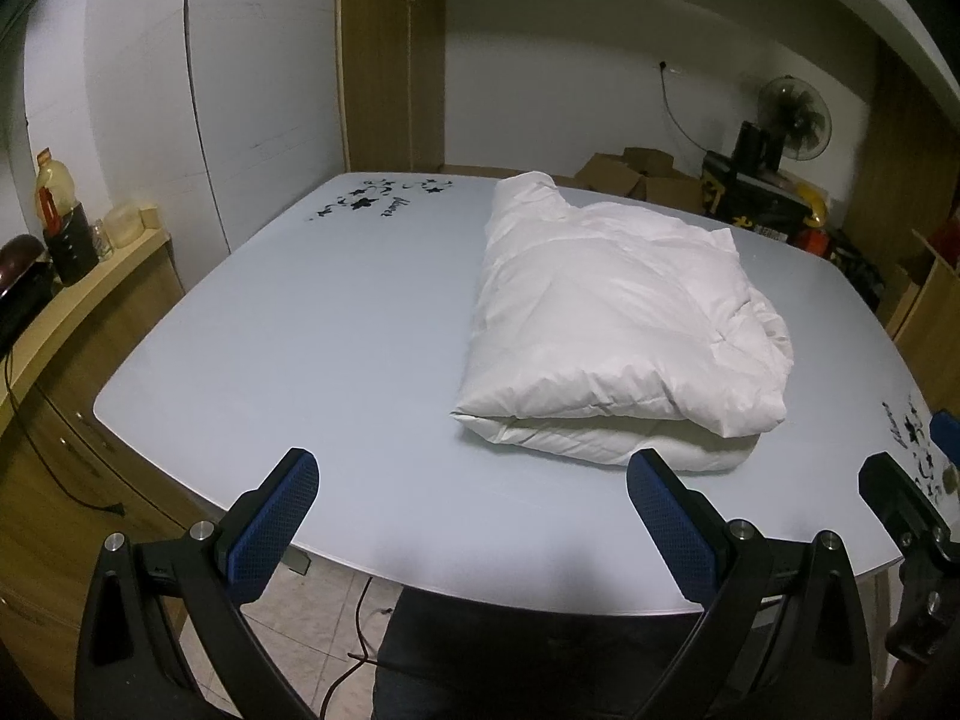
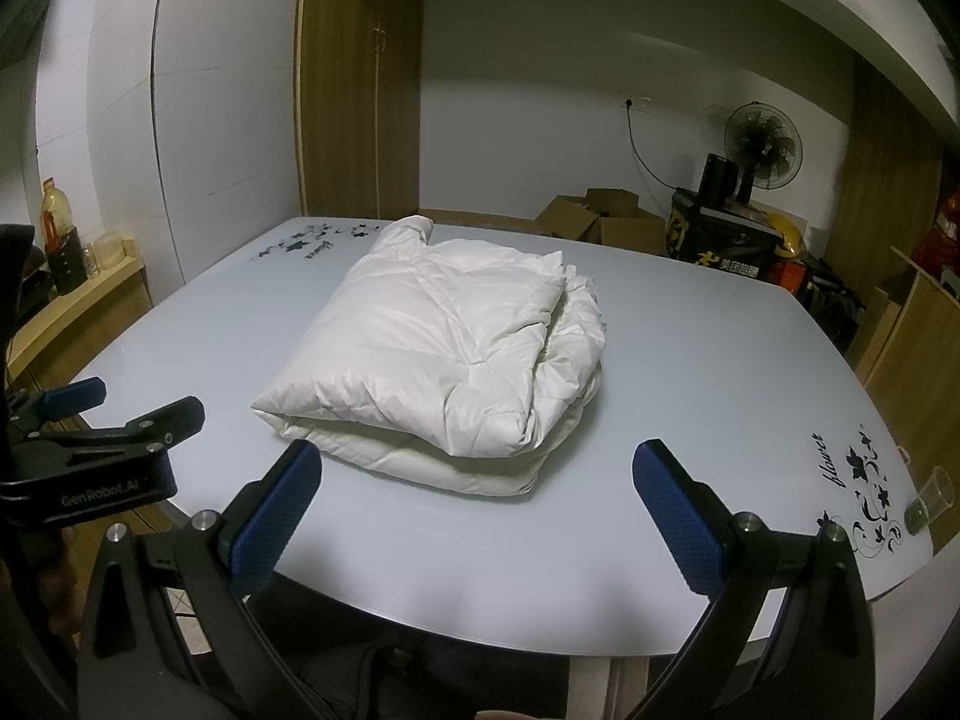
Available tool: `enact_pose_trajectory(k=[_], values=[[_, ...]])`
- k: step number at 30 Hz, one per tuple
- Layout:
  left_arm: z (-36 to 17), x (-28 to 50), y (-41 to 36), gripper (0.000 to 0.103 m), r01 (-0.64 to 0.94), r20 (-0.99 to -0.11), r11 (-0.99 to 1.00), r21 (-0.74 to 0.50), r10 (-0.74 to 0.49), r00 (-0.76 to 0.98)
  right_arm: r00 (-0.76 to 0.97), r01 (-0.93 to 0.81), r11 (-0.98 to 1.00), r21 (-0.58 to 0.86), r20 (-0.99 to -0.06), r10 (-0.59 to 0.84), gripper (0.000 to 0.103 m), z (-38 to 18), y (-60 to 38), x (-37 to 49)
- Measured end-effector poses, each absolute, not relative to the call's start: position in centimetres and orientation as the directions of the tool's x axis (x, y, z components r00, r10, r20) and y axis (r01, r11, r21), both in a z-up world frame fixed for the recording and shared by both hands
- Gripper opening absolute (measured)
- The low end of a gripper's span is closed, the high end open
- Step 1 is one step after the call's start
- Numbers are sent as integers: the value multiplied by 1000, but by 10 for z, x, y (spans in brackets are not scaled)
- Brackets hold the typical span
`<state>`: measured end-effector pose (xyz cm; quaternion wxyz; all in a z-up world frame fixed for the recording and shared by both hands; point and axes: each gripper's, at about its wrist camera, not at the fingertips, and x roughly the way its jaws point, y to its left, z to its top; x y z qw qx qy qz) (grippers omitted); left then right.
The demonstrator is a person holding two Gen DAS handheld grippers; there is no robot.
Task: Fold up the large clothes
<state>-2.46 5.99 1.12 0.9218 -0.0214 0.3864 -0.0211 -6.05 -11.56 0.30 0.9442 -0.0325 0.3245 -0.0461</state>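
Left gripper (image 1: 473, 483) and right gripper (image 2: 477, 474): both spread wide, both empty, held level above the near table (image 1: 270, 360) edge.

Each points forward at the folded white jacket (image 1: 606, 324), neither touching it. The grippers sit side by side, left one visible at the right view's left edge. The jacket lies flat on the table, nearer the left view's right side, its long axis running from near edge to far edge, narrow end pointing away, fold facing the grippers.
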Motion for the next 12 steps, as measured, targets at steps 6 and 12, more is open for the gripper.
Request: enact_pose_trajectory(k=[6,12], values=[[8,-21,62,103,34,-721,996,-81,-83,688,784,66,994,-92,-611,-109,103,3,-115,-60],[10,-25,58,103,50,-698,997,-65,-81,712,783,65,994,-91,-613,-107,103,2,-115,-61]])
